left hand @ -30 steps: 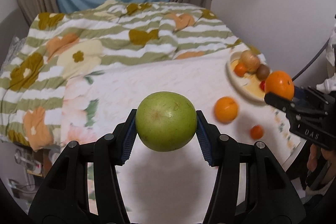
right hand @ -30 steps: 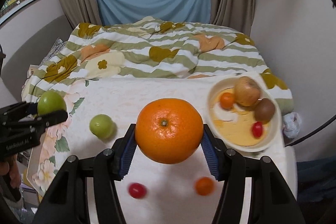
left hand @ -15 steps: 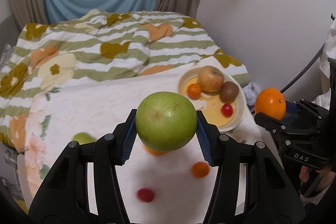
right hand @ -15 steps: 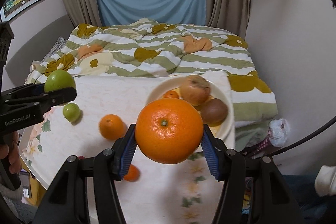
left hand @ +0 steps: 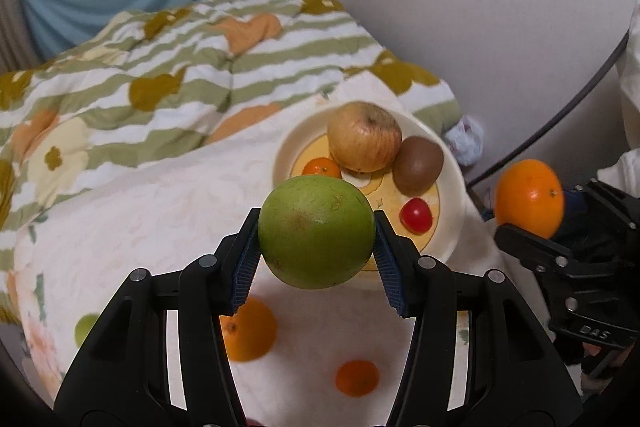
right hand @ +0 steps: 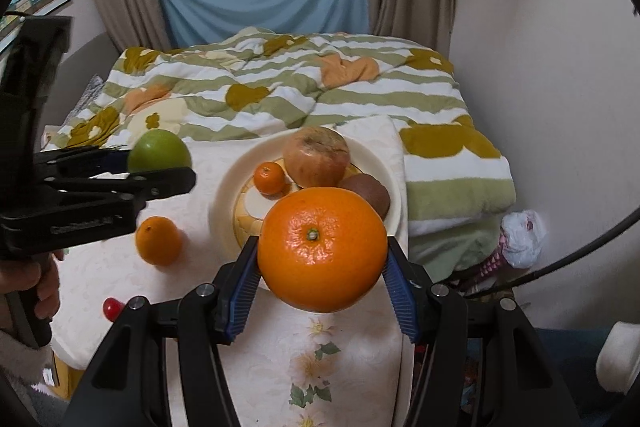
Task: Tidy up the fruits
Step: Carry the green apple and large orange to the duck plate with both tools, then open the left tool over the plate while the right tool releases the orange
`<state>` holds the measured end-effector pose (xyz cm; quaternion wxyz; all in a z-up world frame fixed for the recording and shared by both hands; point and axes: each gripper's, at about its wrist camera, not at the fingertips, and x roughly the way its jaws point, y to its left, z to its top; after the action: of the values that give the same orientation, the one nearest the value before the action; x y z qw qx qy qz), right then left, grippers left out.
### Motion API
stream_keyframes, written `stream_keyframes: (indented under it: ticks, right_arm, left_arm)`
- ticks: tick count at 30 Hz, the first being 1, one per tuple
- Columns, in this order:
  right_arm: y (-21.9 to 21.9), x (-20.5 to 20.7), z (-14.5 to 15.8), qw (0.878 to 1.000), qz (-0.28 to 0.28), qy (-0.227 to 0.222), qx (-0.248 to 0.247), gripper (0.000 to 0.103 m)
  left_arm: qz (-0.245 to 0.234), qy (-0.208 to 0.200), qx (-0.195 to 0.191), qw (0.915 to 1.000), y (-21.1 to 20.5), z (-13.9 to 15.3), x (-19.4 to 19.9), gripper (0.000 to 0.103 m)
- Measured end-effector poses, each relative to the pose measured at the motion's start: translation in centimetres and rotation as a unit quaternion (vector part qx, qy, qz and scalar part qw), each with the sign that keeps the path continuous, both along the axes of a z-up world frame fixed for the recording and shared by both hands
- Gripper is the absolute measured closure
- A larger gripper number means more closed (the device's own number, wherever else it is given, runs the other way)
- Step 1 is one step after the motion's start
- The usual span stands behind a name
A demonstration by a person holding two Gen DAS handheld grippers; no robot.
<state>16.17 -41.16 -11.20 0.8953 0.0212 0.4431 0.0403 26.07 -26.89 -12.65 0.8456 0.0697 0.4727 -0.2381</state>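
Note:
My left gripper (left hand: pixel 316 243) is shut on a green apple (left hand: pixel 316 231) and holds it in the air just in front of the cream plate (left hand: pixel 452 167). My right gripper (right hand: pixel 322 263) is shut on a large orange (right hand: pixel 322 249), held above the near edge of the plate (right hand: pixel 224 191). The plate holds a yellowish apple (left hand: pixel 364 137), a kiwi (left hand: pixel 418 165), a small mandarin (left hand: pixel 322 167) and a cherry tomato (left hand: pixel 416 214). On the tablecloth lie an orange (left hand: pixel 248 329), a small mandarin (left hand: pixel 357 377) and a small green fruit (left hand: pixel 86 327).
The table has a white floral cloth (right hand: pixel 316 359). A bed with a striped floral duvet (right hand: pixel 280 83) lies right behind it. A wall (right hand: pixel 540 67) is on the right. A cherry tomato (right hand: pixel 112 307) lies near the table's left edge. A crumpled bag (right hand: pixel 522 239) lies on the floor.
Both grippers have moved closer to the plate, with their fruits still gripped. The plate now looms larger, directly beyond each held fruit.

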Motion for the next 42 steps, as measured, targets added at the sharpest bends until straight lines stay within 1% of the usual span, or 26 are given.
stream_keyframes:
  ticks: [4,8,14,19,21,22,23,26,32,37,42]
  right_arm:
    - [-0.4,0.5,-1.0,1.0,-0.026,0.012,0.006,0.048]
    - [-0.7,0.8,-2.0,0.998,-0.054,0.024,0.011,0.048]
    - [-1.0,0.9,-3.0,0.995,-0.094,0.036,0.015,0.048]
    - [-1.2,1.0,-3.2,0.992,-0.115,0.039,0.015,0.048]
    - [-1.3,1.1,-3.1,0.992,-0.12,0.039,0.014,0.048]
    - [-1.3,1.1,-3.0,0.992,-0.122,0.038,0.013,0.048]
    - [-1.3,1.1,-2.9,0.992,-0.124,0.038,0.012,0.048]
    - [-1.5,1.0,-2.8,0.991,-0.125,0.037,0.01,0.048]
    - [-1.5,0.8,-2.5,0.994,-0.102,0.034,0.005,0.048]
    - [-0.5,1.4,-2.3,0.998,-0.062,0.031,0.006,0.048]
    - [0.9,2.5,-2.6,0.999,-0.017,0.027,0.01,0.048]
  left_arm:
    - [-0.022,0.021,0.007,0.9995,-0.7,-2.0,1.6,0.043]
    - [-0.054,0.037,0.02,0.9976,-1.8,-3.9,2.9,0.043]
    - [-0.101,0.046,0.039,0.993,-3.3,-5.6,3.7,0.043]
    - [-0.117,0.052,0.053,0.9903,-4.1,-6.5,4.0,0.042]
    - [-0.12,0.047,0.047,0.9905,-4.1,-6.1,4.2,0.027]
    - [-0.119,0.041,0.043,0.9911,-4.0,-5.9,4.3,0.007]
    - [-0.117,0.033,0.039,0.9919,-3.8,-5.4,4.3,0.0]
    - [-0.113,0.017,0.029,0.9931,-3.2,-4.2,4.1,0.0]
    - [-0.068,0.026,0.02,0.9971,-0.3,-3.0,4.0,0.0]
    - [-0.017,0.028,0.02,0.9993,2.6,-2.2,3.2,0.0]
    - [0.031,0.025,0.017,0.9991,5.4,-1.3,1.7,0.0]
